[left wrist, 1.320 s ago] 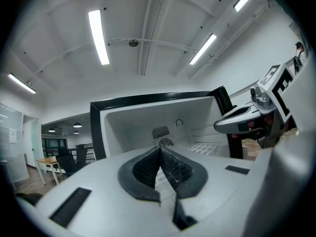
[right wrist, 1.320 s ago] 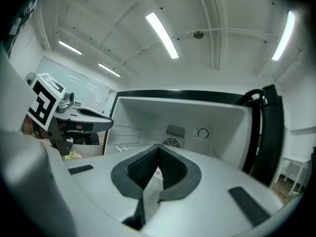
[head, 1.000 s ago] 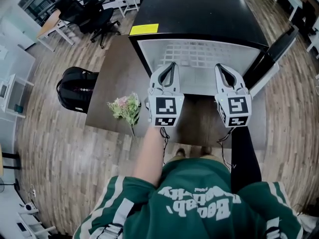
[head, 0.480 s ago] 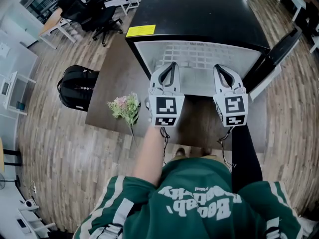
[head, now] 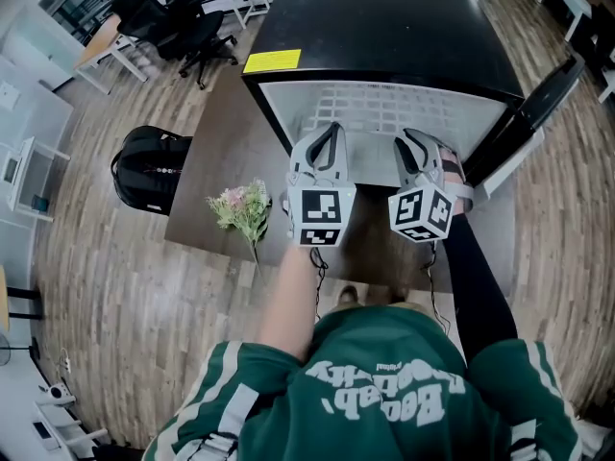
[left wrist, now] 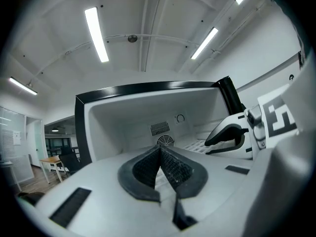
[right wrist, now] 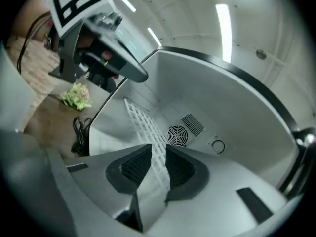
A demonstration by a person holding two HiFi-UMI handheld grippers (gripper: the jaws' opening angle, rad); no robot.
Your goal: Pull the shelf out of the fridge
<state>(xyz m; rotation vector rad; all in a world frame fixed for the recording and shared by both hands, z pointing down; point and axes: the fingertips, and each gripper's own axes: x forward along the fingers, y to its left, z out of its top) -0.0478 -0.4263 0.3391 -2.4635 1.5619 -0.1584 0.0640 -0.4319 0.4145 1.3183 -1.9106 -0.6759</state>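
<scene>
Fridge [head: 384, 27] sits open on the surface [head: 221, 161], with the white wire shelf [head: 384, 111] inside it. It looks light, stiff and slick, so I'd grab the front bar. Left tongs [left wrist: 159, 149] look pinched on that edge. Right tongs [right wrist: 159, 152] have just opened and straddle the grid without pressing it.

Yellow label [head: 275, 60] on fridge [head: 384, 27] top, print too small to read; white lettering across green sweatshirt [head: 384, 349] upside down, not legible; left claw cube [head: 319, 216] and right claw cube [head: 421, 214] show square markers only.
</scene>
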